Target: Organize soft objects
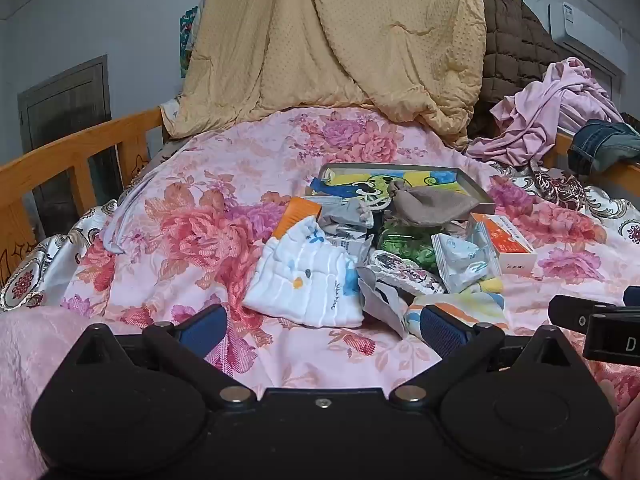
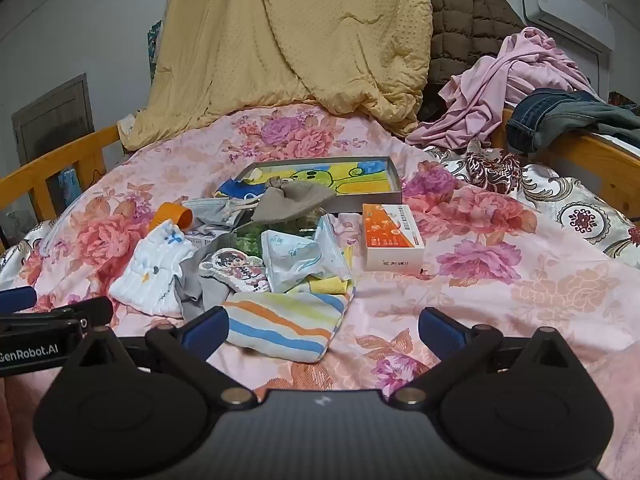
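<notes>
Left hand-held gripper (image 1: pixel 320 326): jaws spread wide, nothing between them, low over the bedspread and short of the pile.
Right hand-held gripper (image 2: pixel 322 326): also spread wide and empty; its left finger sits just beside the near edge of the striped cloth, whether touching I cannot tell.
Striped cloth (image 2: pixel 280 326): nearest item to the right hand-held gripper, lying flat at the front of the pile.
White cloth (image 1: pixel 308 280): folded, with small printed figures, at the front left of the pile, just ahead of the left hand-held gripper.
Middle of pile: a grey cloth (image 2: pixel 200 288), a cartoon-printed pouch (image 2: pixel 236 270), a sealed packet (image 2: pixel 296 258), a green bag (image 1: pixel 404 244) and a drawstring pouch (image 2: pixel 294 200), overlapping each other.
Hard items: an orange and white box (image 2: pixel 394 238) just right of the pile, an orange tube (image 2: pixel 176 216) at the back left.
Tray (image 2: pixel 396 178): behind the pile, with a cartoon picture inside; only the drawstring pouch overlaps its front edge.
Bedspread (image 2: pixel 500 304): pink floral, carries everything.
Progress: by my judgement, barely begun; soft things are mixed with boxes, nothing sorted or stacked.
Left to do: pick out each soft piece and group them, likely starting with the 2 nearest cloths.
</notes>
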The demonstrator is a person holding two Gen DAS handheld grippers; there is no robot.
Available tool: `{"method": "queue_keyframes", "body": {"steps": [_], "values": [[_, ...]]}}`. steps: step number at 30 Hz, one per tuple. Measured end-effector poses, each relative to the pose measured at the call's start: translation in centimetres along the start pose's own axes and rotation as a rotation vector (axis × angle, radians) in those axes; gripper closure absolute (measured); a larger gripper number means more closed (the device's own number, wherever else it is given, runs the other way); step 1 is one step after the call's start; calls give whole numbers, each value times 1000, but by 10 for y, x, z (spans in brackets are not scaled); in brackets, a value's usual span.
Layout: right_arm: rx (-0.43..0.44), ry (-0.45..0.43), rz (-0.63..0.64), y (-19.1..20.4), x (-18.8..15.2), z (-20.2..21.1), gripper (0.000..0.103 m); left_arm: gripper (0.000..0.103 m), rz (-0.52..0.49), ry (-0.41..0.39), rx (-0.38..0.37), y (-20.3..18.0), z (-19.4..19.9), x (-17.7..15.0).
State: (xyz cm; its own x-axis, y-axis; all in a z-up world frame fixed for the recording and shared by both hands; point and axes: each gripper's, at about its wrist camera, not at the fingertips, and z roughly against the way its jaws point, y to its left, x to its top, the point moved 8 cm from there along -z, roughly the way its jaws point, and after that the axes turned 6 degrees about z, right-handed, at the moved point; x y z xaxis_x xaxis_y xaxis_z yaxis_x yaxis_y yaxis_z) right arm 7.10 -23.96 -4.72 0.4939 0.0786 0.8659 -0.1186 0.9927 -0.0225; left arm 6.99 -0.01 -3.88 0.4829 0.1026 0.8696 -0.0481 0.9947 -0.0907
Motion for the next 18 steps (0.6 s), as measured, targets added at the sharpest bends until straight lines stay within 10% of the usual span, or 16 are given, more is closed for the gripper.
{"method": "queue_keyframes", "body": {"steps": [18], "values": [[2, 3, -2, 0, 0, -1, 0, 1, 1, 3, 0, 0, 0, 0]]}}
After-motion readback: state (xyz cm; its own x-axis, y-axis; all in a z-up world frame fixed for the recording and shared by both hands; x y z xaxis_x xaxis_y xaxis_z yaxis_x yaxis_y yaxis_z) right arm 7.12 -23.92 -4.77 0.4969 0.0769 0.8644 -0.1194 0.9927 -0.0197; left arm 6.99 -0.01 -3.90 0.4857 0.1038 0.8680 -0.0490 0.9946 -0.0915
